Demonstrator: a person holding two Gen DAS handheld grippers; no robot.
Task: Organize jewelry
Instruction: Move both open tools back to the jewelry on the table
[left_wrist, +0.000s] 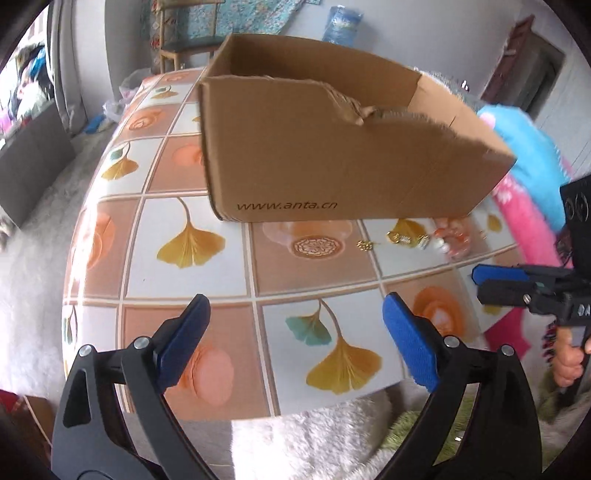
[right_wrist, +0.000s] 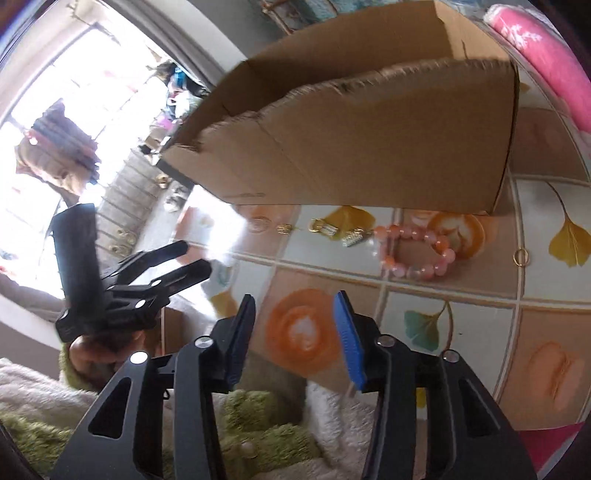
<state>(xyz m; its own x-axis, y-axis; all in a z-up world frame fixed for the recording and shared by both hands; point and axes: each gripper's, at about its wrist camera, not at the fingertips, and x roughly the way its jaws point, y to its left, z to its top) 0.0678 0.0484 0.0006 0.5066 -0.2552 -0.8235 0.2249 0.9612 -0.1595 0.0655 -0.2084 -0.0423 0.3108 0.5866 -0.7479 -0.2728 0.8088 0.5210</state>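
Observation:
A torn brown cardboard box (left_wrist: 332, 147) stands on the table, and the jewelry lies in a row in front of it. The row holds a pink bead bracelet (right_wrist: 417, 254), several small gold earrings (right_wrist: 325, 227) and a thin gold ring (right_wrist: 521, 256). From the left wrist view the bracelet (left_wrist: 454, 240) and earrings (left_wrist: 402, 238) show small at the right. My left gripper (left_wrist: 295, 332) hangs wide open over the table's near edge, empty. My right gripper (right_wrist: 295, 325) is partly open, empty, short of the bracelet. Each view catches the other gripper: the right (left_wrist: 477, 282), the left (right_wrist: 197, 256).
The table (left_wrist: 192, 240) wears a cloth of ginkgo-leaf and flower tiles. A white fluffy blanket (left_wrist: 325, 435) lies below its near edge. A pink and blue blanket (left_wrist: 532, 177) sits at the right. A person's hand (left_wrist: 569, 362) in a green fuzzy sleeve holds the right gripper.

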